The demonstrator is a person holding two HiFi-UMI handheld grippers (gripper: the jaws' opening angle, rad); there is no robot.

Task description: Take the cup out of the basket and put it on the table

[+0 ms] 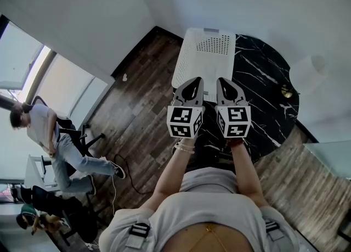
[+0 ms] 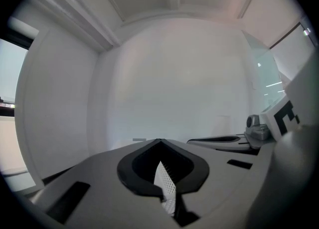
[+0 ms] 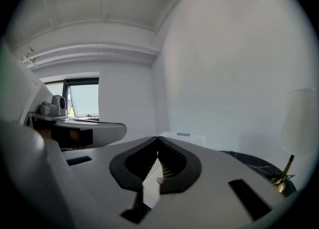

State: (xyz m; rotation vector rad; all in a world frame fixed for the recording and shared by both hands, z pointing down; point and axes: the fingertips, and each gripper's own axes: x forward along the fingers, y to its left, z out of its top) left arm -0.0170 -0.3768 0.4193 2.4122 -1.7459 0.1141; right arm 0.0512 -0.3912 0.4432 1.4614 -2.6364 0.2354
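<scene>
While left tongs and right tongs sit closed — perforated basket tops marble table.

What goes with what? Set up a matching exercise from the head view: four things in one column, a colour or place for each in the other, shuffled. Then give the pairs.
Things
1. basket
2. table
3. lamp
4. floor

Descriptions
a. black with white veins
b. white, with rows of small holes
c. brown wooden planks
d. pale shade over a gold-coloured foot, at the table's right edge

Pairs: 1-b, 2-a, 3-d, 4-c
</scene>
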